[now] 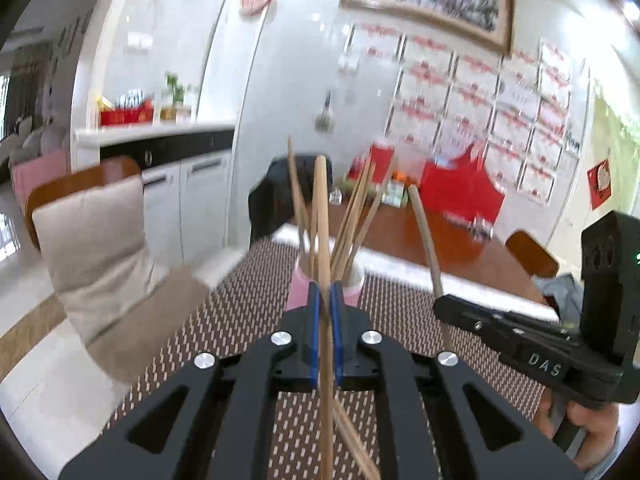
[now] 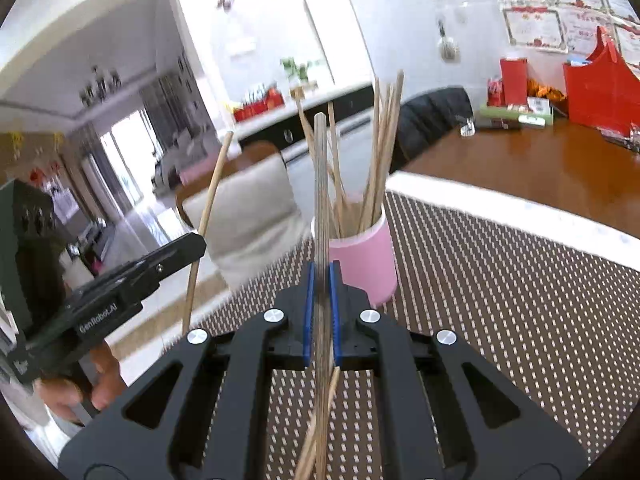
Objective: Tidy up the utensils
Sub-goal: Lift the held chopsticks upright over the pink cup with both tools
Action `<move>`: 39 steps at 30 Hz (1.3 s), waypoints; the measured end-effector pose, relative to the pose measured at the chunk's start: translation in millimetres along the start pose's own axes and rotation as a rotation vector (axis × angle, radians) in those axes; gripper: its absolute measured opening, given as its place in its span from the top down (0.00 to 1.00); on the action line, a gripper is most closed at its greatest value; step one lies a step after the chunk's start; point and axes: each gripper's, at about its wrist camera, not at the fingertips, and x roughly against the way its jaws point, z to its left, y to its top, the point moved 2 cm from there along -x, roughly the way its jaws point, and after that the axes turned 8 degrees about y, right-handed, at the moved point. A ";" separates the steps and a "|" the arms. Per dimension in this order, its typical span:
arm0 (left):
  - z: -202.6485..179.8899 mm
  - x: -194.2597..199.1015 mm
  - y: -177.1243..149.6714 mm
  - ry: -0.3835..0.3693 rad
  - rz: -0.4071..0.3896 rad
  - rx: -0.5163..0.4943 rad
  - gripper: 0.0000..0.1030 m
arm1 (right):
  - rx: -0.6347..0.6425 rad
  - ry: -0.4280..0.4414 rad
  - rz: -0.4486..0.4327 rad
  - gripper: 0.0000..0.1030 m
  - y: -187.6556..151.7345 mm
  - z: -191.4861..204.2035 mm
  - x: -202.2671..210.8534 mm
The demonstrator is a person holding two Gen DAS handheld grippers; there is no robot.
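A pink cup (image 1: 298, 290) (image 2: 366, 264) holding several wooden chopsticks stands on the woven placemat (image 1: 248, 304) (image 2: 500, 280). My left gripper (image 1: 325, 292) is shut on a light wooden chopstick (image 1: 322, 216), held upright just in front of the cup. My right gripper (image 2: 320, 276) is shut on a greyish chopstick (image 2: 320, 184), held upright just left of the cup. The right gripper also shows in the left wrist view (image 1: 440, 304) with its chopstick (image 1: 426, 240). The left gripper shows in the right wrist view (image 2: 198, 242) with its chopstick (image 2: 208, 208). More chopsticks (image 1: 352, 436) (image 2: 316, 436) lie on the mat under the grippers.
A chair with a beige cushion (image 1: 100, 248) (image 2: 248, 204) stands left of the table. A dark chair (image 1: 276, 196) (image 2: 432, 120) is behind it. Red boxes and bags (image 1: 456, 188) (image 2: 600, 88) sit at the far end of the wooden table (image 2: 540, 176).
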 end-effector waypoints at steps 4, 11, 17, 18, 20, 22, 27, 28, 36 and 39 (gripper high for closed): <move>-12.9 4.8 18.2 -0.022 -0.118 0.019 0.94 | -0.005 0.025 -0.102 0.93 15.6 6.0 4.2; -23.5 -1.5 47.4 -0.039 -0.262 0.059 0.94 | -0.005 0.053 -0.208 0.93 50.7 0.3 -3.4; -29.6 -11.7 69.1 -0.043 -0.378 0.083 0.94 | 0.017 0.044 -0.291 0.93 69.4 -2.0 -11.8; -29.7 -13.7 72.9 -0.051 -0.388 0.090 0.94 | 0.011 0.044 -0.308 0.93 72.0 -4.0 -13.2; -32.3 -19.8 78.6 -0.047 -0.416 0.099 0.94 | 0.011 0.044 -0.331 0.93 75.4 -7.8 -17.2; -34.8 -27.1 81.8 -0.052 -0.428 0.097 0.94 | 0.005 0.044 -0.359 0.93 80.5 -12.0 -19.3; -38.0 -44.1 88.4 -0.046 -0.445 0.113 0.94 | 0.009 0.027 -0.427 0.93 95.3 -21.0 -22.5; -37.6 -47.7 88.5 -0.042 -0.448 0.118 0.94 | 0.007 0.027 -0.438 0.93 97.2 -23.0 -23.1; -39.6 -77.6 78.6 -0.012 -0.427 0.107 0.94 | -0.008 0.007 -0.497 0.93 98.2 -36.9 -35.7; -35.9 -83.7 72.9 0.006 -0.417 0.103 0.94 | -0.009 -0.003 -0.515 0.93 94.9 -40.1 -41.4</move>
